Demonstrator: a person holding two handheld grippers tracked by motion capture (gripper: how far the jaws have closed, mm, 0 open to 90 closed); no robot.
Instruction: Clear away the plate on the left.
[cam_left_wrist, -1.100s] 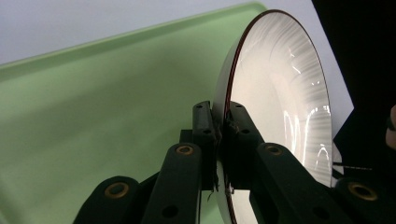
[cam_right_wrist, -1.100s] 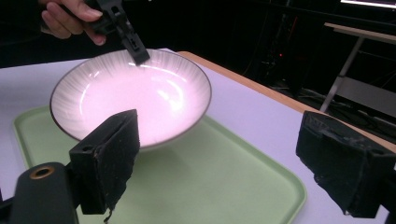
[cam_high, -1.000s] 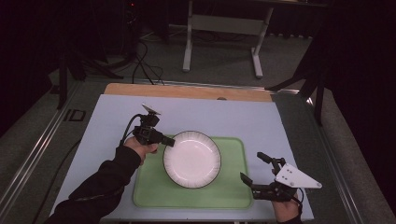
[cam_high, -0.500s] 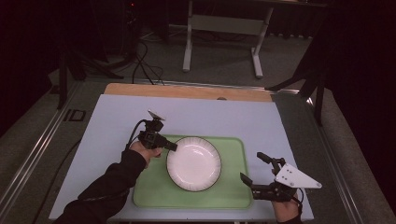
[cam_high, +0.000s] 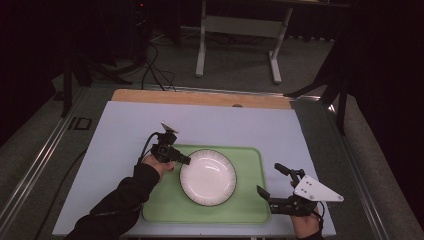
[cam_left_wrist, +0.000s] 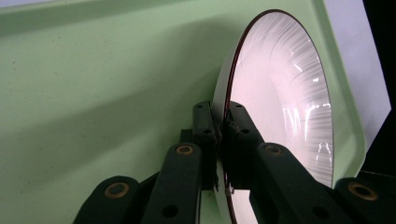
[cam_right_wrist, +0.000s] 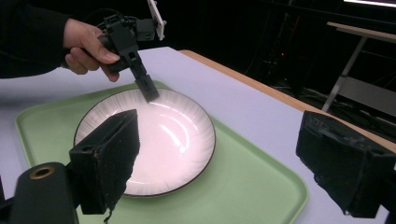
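Observation:
A white plate with a dark rim lies on the green tray, about in its middle. My left gripper reaches in from the tray's left and is shut on the plate's near-left rim. In the left gripper view its pads pinch the rim of the plate above the tray. My right gripper rests open at the tray's right edge with nothing between its jaws. In the right gripper view it looks over the plate toward the left gripper.
The tray sits near the front of a pale blue table top with a wooden strip along its far edge. Metal rails run beside the table. A stand and cables are on the dark floor beyond.
My left gripper has come down with the plate, which has sunk onto the tray and shifted slightly toward me. The right gripper has not moved.

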